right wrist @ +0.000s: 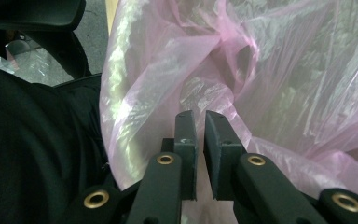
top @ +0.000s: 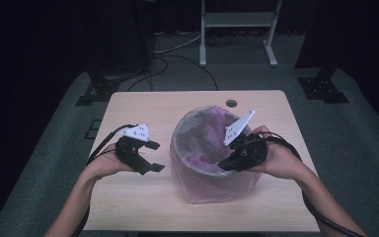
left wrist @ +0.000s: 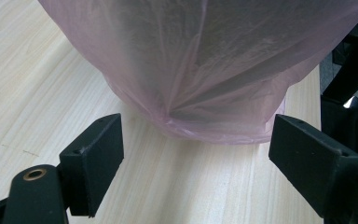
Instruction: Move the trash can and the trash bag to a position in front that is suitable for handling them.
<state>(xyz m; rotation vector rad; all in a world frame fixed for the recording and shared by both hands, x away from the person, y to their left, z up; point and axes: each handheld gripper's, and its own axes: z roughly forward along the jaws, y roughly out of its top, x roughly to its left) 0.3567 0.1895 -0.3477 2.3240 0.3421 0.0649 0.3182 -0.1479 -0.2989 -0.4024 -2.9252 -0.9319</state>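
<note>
A round bin lined with a thin pink bag (top: 208,183) stands in the middle of the pale wooden table (top: 143,207). My left gripper (top: 156,157) hovers just left of the bin with its jaws spread wide and nothing between them. In the left gripper view those jaws (left wrist: 196,135) frame the bag's bulging bottom (left wrist: 205,70) without touching it. My right gripper (top: 223,164) sits at the bin's near right rim. In the right gripper view its pads (right wrist: 196,114) stand almost together, with crumpled pink film (right wrist: 284,70) running into the thin slit between them.
A small dark round cap (top: 231,103) sits in the table near its far edge. Behind the table, on the grey floor, stand a white metal frame (top: 237,19), black stand bases (top: 94,91) and loose cables. Dark clothing (right wrist: 28,140) fills the left of the right gripper view.
</note>
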